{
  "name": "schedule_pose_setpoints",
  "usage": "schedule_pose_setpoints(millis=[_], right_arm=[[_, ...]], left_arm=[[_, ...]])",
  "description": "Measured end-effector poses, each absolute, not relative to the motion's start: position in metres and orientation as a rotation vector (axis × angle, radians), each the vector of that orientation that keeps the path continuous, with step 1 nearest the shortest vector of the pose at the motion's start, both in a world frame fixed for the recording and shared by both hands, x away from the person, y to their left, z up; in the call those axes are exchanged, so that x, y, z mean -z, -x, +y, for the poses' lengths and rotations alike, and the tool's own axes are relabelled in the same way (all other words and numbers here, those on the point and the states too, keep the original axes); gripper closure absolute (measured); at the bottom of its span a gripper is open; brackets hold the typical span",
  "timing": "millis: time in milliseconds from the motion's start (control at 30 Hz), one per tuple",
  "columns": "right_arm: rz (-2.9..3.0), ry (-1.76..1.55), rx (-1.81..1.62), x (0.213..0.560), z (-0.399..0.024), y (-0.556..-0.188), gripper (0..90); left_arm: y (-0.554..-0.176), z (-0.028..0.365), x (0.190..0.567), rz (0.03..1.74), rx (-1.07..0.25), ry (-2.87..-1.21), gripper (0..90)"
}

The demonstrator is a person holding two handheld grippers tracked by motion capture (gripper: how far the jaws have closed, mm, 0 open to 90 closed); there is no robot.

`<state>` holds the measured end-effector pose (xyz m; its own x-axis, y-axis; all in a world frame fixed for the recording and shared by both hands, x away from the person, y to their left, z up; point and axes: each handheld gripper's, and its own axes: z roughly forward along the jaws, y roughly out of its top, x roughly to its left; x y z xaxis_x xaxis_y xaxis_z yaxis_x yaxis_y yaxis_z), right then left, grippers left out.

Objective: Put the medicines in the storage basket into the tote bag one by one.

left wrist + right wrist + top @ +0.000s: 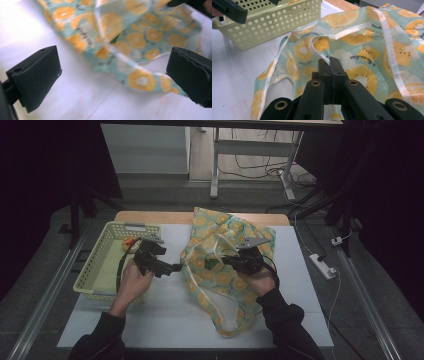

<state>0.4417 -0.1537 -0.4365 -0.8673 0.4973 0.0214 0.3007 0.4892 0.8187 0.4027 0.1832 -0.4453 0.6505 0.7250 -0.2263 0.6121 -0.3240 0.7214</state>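
Black jaws of the right gripper (329, 63) are pressed tight together, pinching a white-edged fold of the fruit-print cloth bag (225, 265). The left gripper (112, 75) stands with its jaws spread wide, nothing between them, just beside the bag's near edge. That bag lies crumpled on the white table (165, 315), with a pale yellow perforated basket (95, 265) off to the left.
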Motion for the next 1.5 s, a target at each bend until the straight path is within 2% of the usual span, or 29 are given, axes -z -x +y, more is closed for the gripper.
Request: schedule_pose_setpoints(millis=[533, 733, 1133, 1500], right_arm=[[2.517, -0.682, -1.319, 0.436, -0.153, -0.441, 89.6], [2.520, -0.681, -1.314, 0.437, -0.153, -0.442, 89.6], [2.522, -0.678, -1.312, 0.437, -0.152, -0.441, 89.6], [2.524, -0.679, -1.315, 0.437, -0.152, -0.442, 89.6]], left_arm=[[-0.416, 0.250, 0.456, 1.176, -0.257, -1.986, 0.0], [-0.426, 0.268, 0.464, 1.234, -0.263, -1.982, 0.0], [-0.452, 0.291, 0.475, 1.342, -0.376, -2.000, 0.0], [-0.478, 0.309, 0.493, 1.494, -0.338, -2.029, 0.0]])
